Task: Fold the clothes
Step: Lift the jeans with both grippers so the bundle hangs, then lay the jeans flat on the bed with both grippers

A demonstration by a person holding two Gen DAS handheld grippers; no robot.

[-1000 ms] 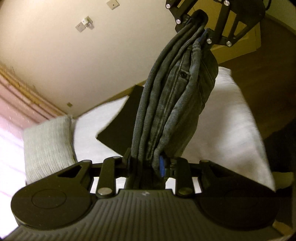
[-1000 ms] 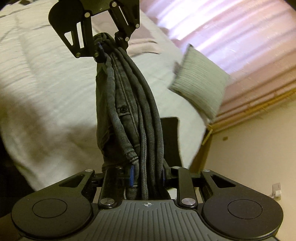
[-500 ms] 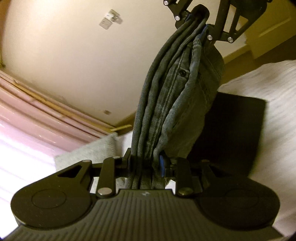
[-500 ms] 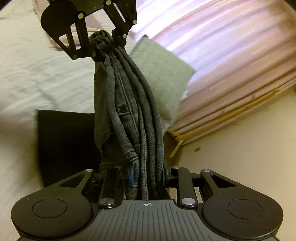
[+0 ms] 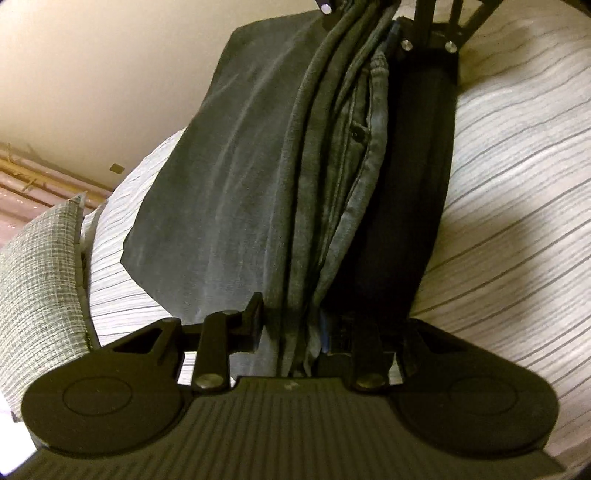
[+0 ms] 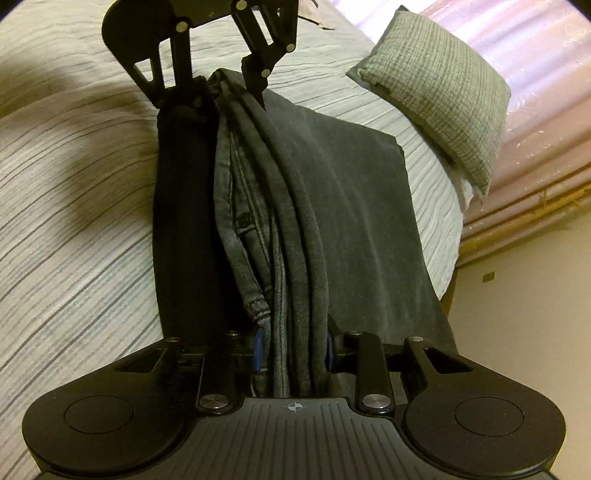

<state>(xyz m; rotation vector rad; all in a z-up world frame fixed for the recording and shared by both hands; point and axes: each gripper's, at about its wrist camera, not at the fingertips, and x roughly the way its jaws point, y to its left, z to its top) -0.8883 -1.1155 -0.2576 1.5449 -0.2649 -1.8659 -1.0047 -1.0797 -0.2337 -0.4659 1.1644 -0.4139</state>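
Grey jeans (image 5: 325, 177) are stretched as a thick folded bundle between my two grippers. My left gripper (image 5: 291, 328) is shut on one end of the bundle, and the right gripper (image 5: 373, 22) clamps the far end at the top of the left wrist view. In the right wrist view the jeans (image 6: 273, 206) run from my right gripper (image 6: 293, 349), shut on them, up to the left gripper (image 6: 229, 79). The bundle sits low over a flat dark grey folded garment (image 6: 354, 206) lying on the bed. A black strip (image 6: 184, 221) runs beside the jeans.
The bed has a pale striped cover (image 6: 74, 206) (image 5: 517, 206). A grey checked pillow (image 6: 439, 85) (image 5: 40, 266) lies at its end, next to pink curtains (image 6: 535, 122). A cream wall (image 5: 92, 74) stands behind the bed.
Both grippers have come down with the jeans bundle, from high above the bed to just over the dark folded garment. The grip on both ends is unchanged.
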